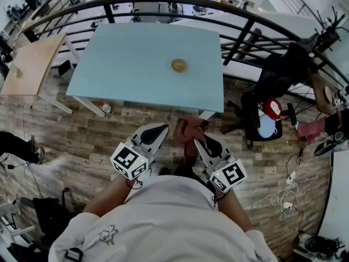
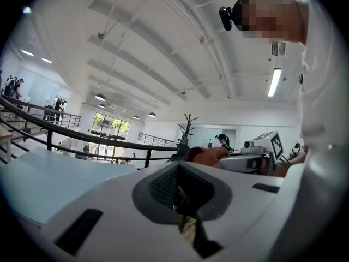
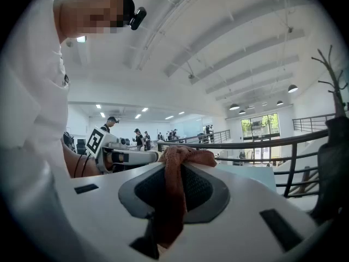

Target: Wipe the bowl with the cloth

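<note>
A small tan bowl (image 1: 179, 65) stands alone on the light blue table (image 1: 131, 64), right of its middle. Both grippers are held close to my body, short of the table's near edge and pointing about level. My right gripper (image 1: 199, 141) is shut on a reddish-brown cloth (image 1: 188, 131), which bunches up ahead of the jaws. In the right gripper view the cloth (image 3: 175, 179) hangs down between the closed jaws. My left gripper (image 1: 158, 129) is shut with nothing in it, and its jaws meet in the left gripper view (image 2: 178, 185). The bowl shows in neither gripper view.
A curved black railing (image 1: 229, 11) runs behind the table. A wooden table (image 1: 32, 64) stands at the left. At the right are a black chair (image 1: 262, 111) with red and blue items, and cables (image 1: 289, 192) on the wood floor. Someone's shoe (image 1: 34, 155) is at the left edge.
</note>
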Tool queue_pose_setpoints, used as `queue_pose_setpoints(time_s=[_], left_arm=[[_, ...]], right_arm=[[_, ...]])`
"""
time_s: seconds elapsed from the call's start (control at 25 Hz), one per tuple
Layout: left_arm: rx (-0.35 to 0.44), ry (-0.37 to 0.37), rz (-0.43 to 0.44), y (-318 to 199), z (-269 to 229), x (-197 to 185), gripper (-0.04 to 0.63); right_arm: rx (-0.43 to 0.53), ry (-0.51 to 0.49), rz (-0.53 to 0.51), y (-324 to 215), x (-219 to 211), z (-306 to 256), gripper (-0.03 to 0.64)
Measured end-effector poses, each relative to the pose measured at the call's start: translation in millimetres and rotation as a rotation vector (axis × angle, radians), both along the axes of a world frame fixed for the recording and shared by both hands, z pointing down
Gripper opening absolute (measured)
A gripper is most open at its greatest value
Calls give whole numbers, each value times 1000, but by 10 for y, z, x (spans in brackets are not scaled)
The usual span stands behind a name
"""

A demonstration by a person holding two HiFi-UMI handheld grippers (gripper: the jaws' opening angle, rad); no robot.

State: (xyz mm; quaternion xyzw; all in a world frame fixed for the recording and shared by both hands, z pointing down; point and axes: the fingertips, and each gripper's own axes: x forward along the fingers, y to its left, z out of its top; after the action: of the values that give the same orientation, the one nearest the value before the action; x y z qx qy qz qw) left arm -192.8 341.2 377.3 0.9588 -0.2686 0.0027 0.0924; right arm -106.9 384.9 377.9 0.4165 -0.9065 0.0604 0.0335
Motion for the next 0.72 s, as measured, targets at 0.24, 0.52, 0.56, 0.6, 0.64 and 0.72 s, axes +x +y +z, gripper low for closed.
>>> queue_pose_setpoints(time_s=[0.24, 0.52, 0.56, 0.6, 0.64, 0.72], left_arm=[[-8, -5, -4, -115, 22, 147, 14], [-15, -28, -24, -330, 88, 449, 14], [-17, -31, -28, -377, 99, 508, 14], [-19, -34, -34, -429, 109, 572, 14], [-21, -38, -39, -483, 116, 640, 14], [-24, -50, -53, -589, 128, 788, 14]], right_arm=[[0, 4, 5, -121, 185, 27, 81], [1, -16, -21, -284, 548, 88, 86], [3, -21, -23, -326, 625, 93, 87], [5, -24, -24, -376, 705, 98, 87], [7, -25, -27, -431, 788, 103, 87], [9, -29, -37, -541, 957, 104, 88]])
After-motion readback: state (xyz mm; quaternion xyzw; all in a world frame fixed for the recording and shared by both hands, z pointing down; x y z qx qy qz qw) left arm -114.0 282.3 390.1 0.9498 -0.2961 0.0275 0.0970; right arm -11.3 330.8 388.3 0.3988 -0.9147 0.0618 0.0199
